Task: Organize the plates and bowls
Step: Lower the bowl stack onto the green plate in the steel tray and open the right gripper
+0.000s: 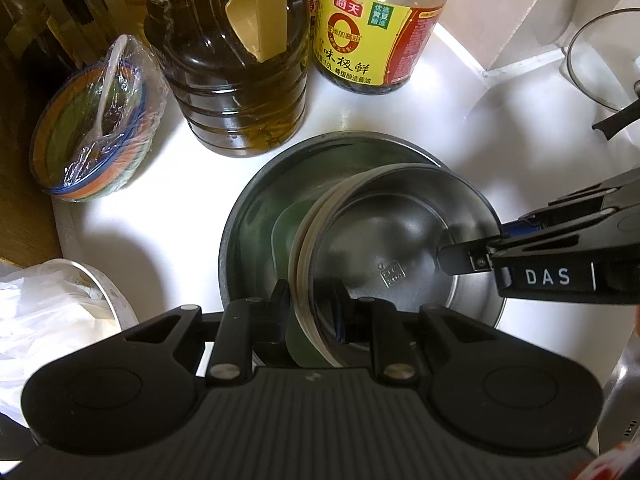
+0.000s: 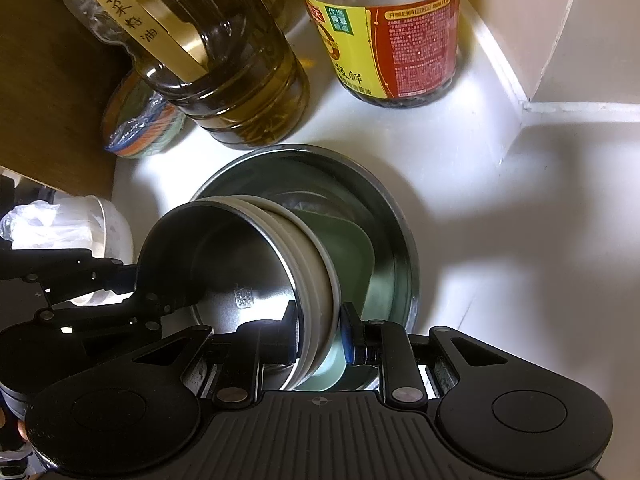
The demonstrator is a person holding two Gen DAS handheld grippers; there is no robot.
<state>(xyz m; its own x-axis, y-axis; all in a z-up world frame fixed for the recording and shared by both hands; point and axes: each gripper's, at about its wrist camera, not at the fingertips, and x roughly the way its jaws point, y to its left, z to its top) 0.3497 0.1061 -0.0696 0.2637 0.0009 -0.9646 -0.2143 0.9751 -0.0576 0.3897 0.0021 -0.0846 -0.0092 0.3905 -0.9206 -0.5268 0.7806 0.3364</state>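
Left gripper [image 1: 310,296]: gripping the steel bowl [image 1: 400,248] rim.
Right gripper [image 2: 320,334]: pinching the opposite rim.
Steel bowl: tilting inside the large basin [image 1: 248,216].

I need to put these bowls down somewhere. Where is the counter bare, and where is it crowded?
Bare white counter lies right of the large steel basin, out to the wall corner. A smaller patch sits between the basin, the wrapped bowl stack and the bagged container. The back is crowded by the oil jug and soy sauce bottle.
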